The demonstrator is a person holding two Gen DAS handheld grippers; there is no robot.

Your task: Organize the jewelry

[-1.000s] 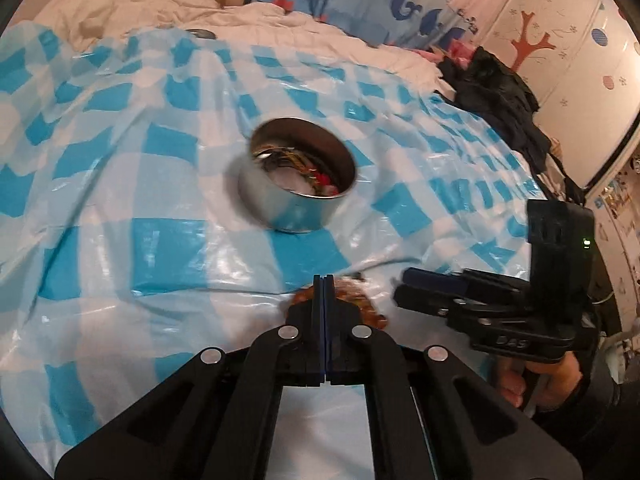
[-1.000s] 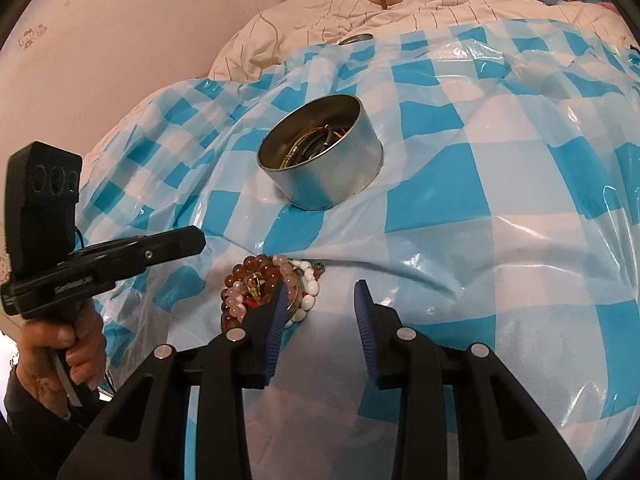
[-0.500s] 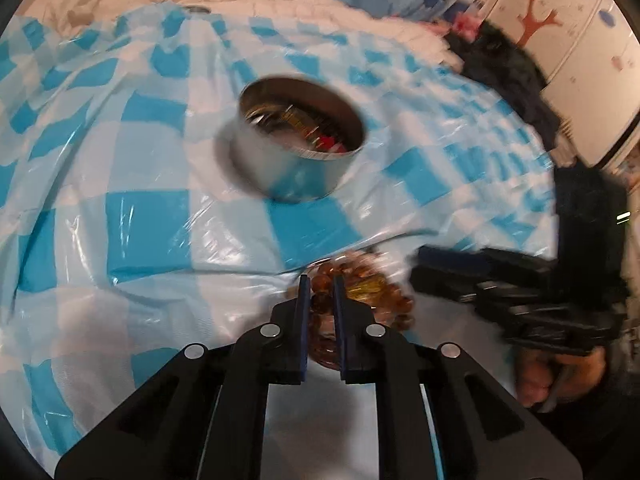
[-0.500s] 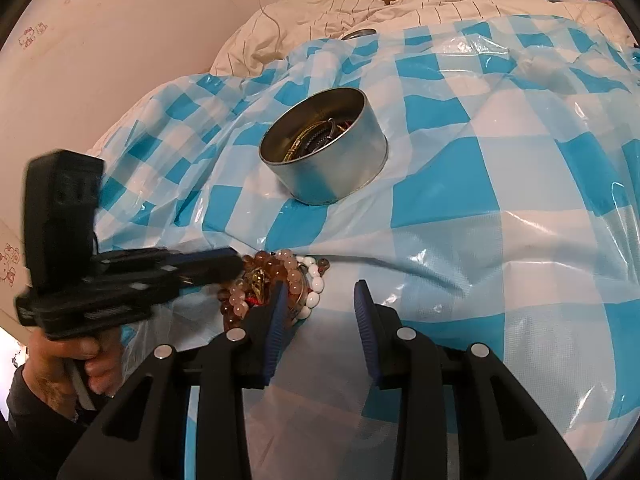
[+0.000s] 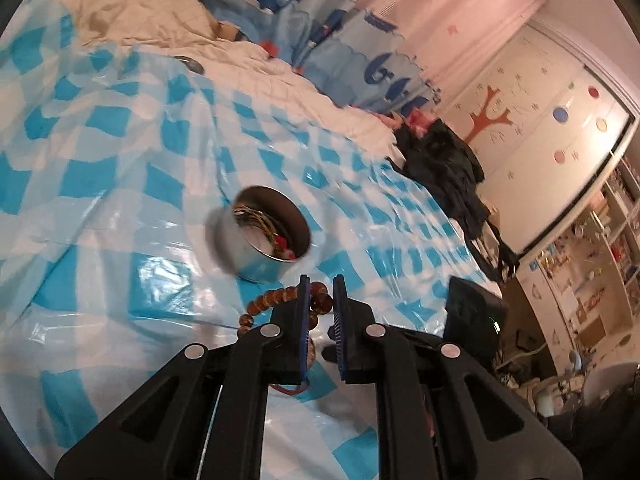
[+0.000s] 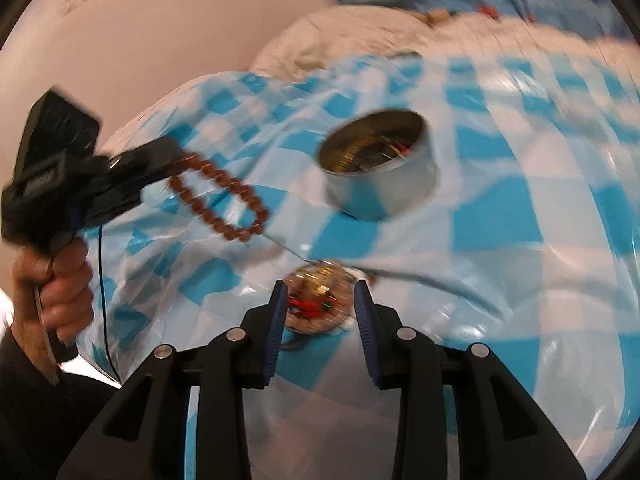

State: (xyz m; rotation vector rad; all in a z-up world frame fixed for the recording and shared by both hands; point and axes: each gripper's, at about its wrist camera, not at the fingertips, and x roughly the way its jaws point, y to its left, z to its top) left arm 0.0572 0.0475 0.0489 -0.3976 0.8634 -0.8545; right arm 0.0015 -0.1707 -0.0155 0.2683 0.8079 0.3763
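Observation:
A round metal tin (image 5: 260,240) holding jewelry stands on the blue-and-white checked plastic sheet (image 5: 100,200); it also shows in the right wrist view (image 6: 380,172). My left gripper (image 5: 320,296) is shut on a brown bead bracelet (image 5: 272,300) and holds it in the air near the tin. In the right wrist view the bracelet (image 6: 220,200) hangs from the left gripper (image 6: 160,160). My right gripper (image 6: 320,300) is open, its fingers on either side of a pile of remaining jewelry (image 6: 316,300) on the sheet.
Cream bedding (image 5: 140,12) lies at the far side and dark clothes (image 5: 448,164) are piled at the right. A wardrobe with a tree sticker (image 5: 520,120) and cluttered shelves (image 5: 600,260) stand at the right. A pink wall (image 6: 140,40) rises on the left.
My left gripper opened, closed on the brown bead bracelet and lifted it off the pile toward the tin. My right gripper moved forward over the remaining pile and stays open.

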